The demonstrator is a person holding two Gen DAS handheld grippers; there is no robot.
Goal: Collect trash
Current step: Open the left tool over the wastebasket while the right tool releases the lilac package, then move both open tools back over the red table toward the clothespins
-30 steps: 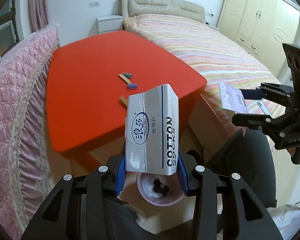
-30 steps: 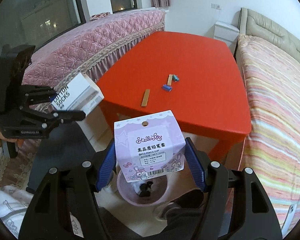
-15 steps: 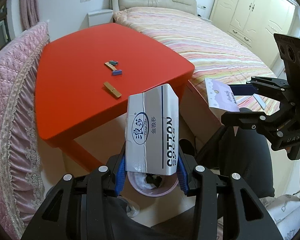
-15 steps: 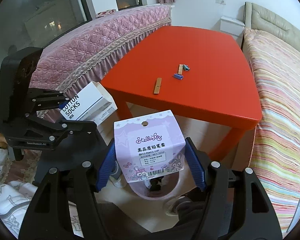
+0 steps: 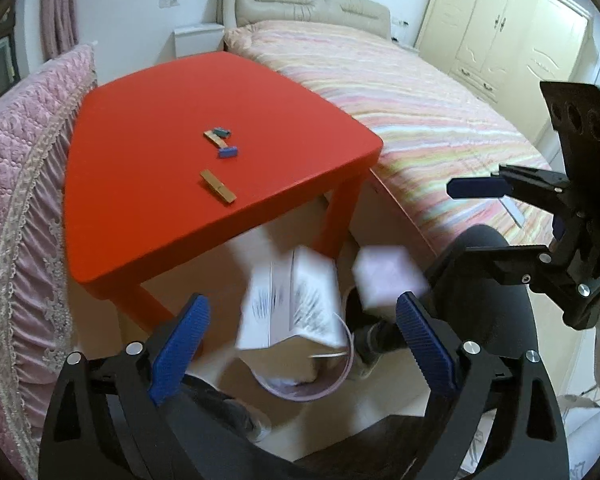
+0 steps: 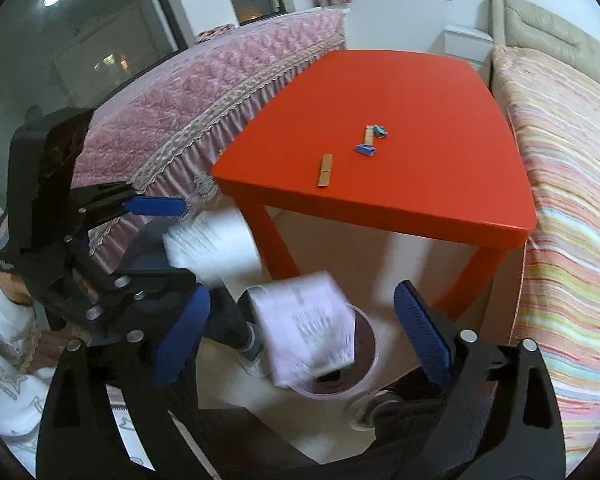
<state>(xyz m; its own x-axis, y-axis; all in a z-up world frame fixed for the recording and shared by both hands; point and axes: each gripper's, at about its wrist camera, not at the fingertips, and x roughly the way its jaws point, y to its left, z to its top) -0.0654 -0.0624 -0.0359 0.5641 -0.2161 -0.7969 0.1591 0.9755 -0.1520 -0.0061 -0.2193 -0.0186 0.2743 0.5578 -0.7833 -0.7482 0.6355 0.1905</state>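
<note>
My left gripper [image 5: 300,336] is open and empty; the white cotton socks box [image 5: 292,300] falls, blurred, below it toward the pink bin [image 5: 332,384] on the floor. My right gripper [image 6: 300,340] is open and empty; the pink pencil-cap box [image 6: 308,332] falls, blurred, over the pink bin [image 6: 364,368]. The pink box also shows in the left wrist view [image 5: 388,276], and the white box in the right wrist view [image 6: 212,248]. Each gripper shows in the other's view, the right one [image 5: 500,216] and the left one [image 6: 152,236], both open.
A red table [image 5: 148,184] stands beyond the bin with wooden clips [image 5: 218,186] and small blue pieces [image 5: 227,153] on it. A pink quilted sofa [image 5: 16,200] is on the left, a striped bed [image 5: 420,112] on the right. The person's legs flank the bin.
Both grippers opened and let go of their boxes. The white socks box and the pink box now drop toward the bin. Both views shifted back from the table.
</note>
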